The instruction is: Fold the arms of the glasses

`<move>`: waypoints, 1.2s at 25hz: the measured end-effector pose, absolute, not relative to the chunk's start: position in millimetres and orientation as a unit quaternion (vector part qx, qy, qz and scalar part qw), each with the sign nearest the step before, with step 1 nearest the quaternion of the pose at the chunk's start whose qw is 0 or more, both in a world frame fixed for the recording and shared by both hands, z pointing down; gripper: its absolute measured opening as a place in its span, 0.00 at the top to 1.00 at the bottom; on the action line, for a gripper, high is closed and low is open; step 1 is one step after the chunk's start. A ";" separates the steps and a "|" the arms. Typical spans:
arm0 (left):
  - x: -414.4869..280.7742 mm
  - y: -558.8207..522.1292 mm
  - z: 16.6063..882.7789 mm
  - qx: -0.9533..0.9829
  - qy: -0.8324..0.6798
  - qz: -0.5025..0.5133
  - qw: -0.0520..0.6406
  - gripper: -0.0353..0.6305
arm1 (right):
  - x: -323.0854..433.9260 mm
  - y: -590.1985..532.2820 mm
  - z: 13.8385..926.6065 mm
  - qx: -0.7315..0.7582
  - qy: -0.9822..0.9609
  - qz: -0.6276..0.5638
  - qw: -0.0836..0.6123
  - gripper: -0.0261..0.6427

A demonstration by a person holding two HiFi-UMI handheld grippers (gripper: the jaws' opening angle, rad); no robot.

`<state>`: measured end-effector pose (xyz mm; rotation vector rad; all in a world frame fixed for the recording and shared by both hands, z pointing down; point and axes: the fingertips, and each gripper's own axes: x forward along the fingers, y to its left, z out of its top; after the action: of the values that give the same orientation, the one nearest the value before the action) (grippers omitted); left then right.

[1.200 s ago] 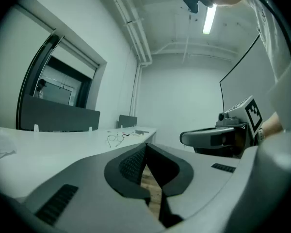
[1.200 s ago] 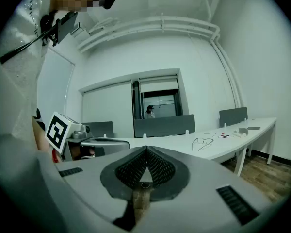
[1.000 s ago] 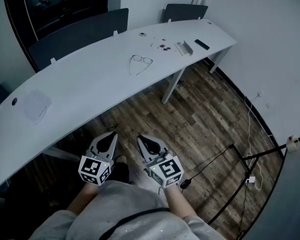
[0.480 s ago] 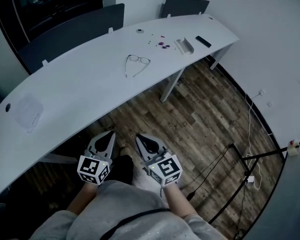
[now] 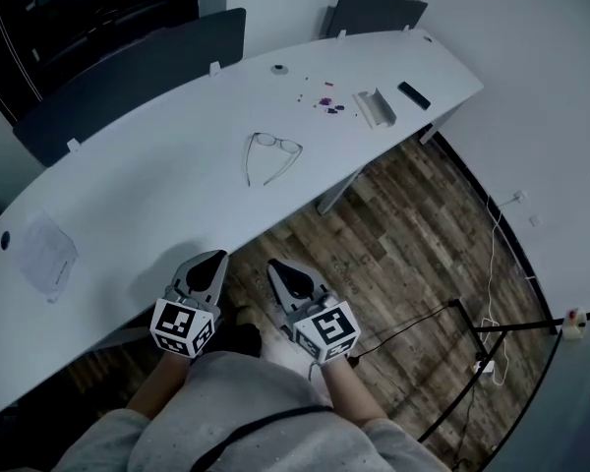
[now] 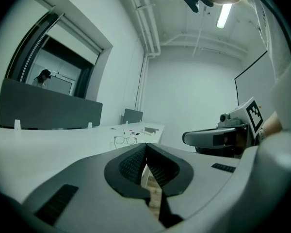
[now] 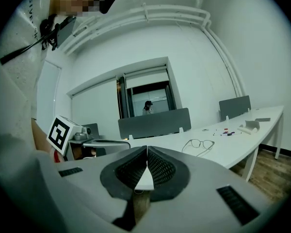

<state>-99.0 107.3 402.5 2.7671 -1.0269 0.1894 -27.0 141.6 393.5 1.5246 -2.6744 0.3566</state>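
Observation:
Thin-framed glasses (image 5: 268, 155) lie on the long white table (image 5: 157, 185) with both arms spread open toward me; they also show small in the left gripper view as glasses (image 6: 124, 140) and in the right gripper view as glasses (image 7: 199, 145). My left gripper (image 5: 213, 260) and right gripper (image 5: 279, 268) hang side by side just off the table's near edge, well short of the glasses. Both are shut with nothing between the jaws. The left gripper (image 6: 146, 155) and right gripper (image 7: 146, 160) show their pads pressed together.
A white tray (image 5: 375, 105), a dark remote-like bar (image 5: 413, 94) and small purple bits (image 5: 327, 105) sit at the table's far right. A pale pad (image 5: 44, 252) lies at the left. Dark chairs (image 5: 128, 77) line the far side. A stand and cables (image 5: 482, 332) cross the wood floor.
Both grippers, still shut and empty, have come closer to the table's near edge; the table and glasses now sit lower and nearer in the head view.

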 end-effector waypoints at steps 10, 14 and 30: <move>-101.1 -3.4 416.6 0.930 -0.348 0.066 0.100 0.92 | -24.5 37.6 419.9 0.491 -0.860 0.128 0.046 0.93; -101.0 -26.1 422.4 0.930 -0.346 0.066 0.106 0.93 | -20.8 14.2 424.3 0.498 -0.855 0.138 0.050 0.93; -114.4 -70.7 452.5 0.914 -0.372 0.082 0.136 0.93 | 5.2 -38.7 468.3 0.480 -0.856 0.142 0.125 0.93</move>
<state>-114.4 -70.7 452.5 2.6486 -1.0782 0.2386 5.2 -38.7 468.3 1.3988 -2.4948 0.4143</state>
